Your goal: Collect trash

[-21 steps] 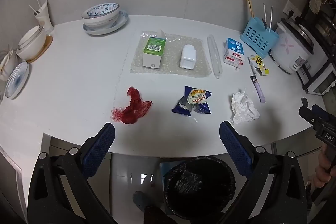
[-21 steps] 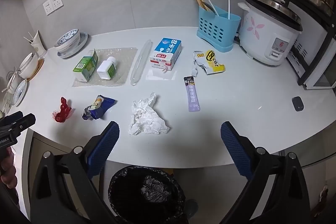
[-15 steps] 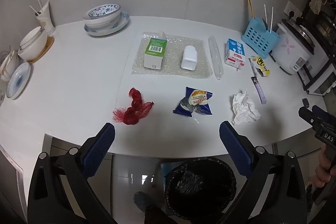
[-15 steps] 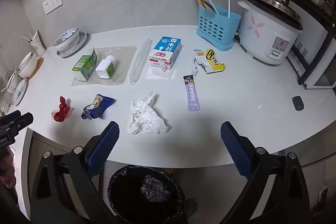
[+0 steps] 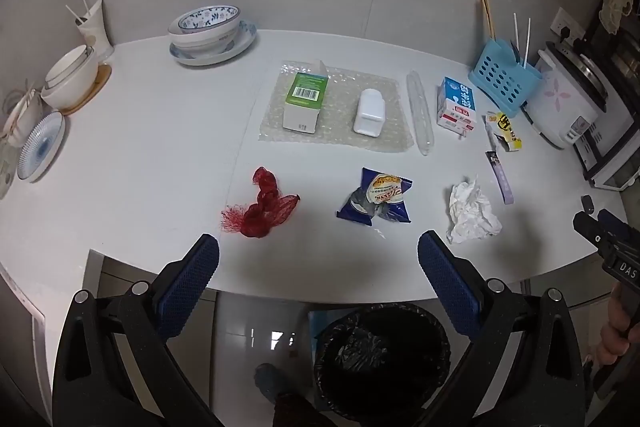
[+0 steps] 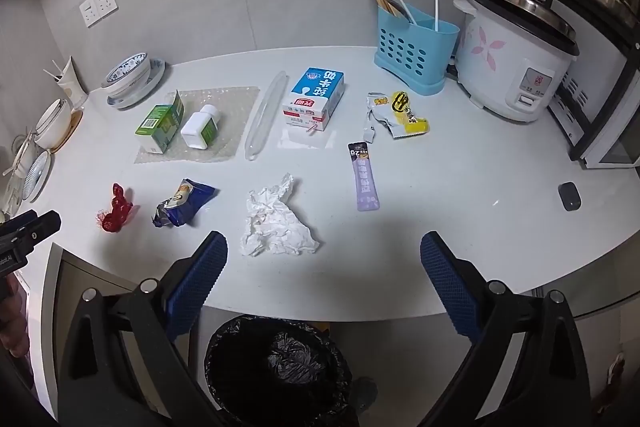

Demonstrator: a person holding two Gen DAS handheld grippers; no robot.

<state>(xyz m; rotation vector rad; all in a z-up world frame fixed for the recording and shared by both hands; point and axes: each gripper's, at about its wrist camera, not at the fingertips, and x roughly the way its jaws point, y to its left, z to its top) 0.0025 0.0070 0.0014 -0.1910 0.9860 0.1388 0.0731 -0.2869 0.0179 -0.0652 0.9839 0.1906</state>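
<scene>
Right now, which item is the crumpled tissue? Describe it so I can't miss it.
Start at the blue cutlery basket by the wall and come toward the counter's front edge. The crumpled tissue lies there, left of the purple sachet: the only plain white, unprinted wad.

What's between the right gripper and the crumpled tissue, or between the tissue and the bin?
Nothing visible. The right gripper hangs open, with bare countertop between its fingers and the crumpled tissue. The black-lined trash bin stands open below the counter edge, with nothing covering it.

Bare counter [image 5: 160, 155] left of the red net [image 5: 260, 207]; the rice cooker [image 6: 516, 59] blocks the right
</scene>
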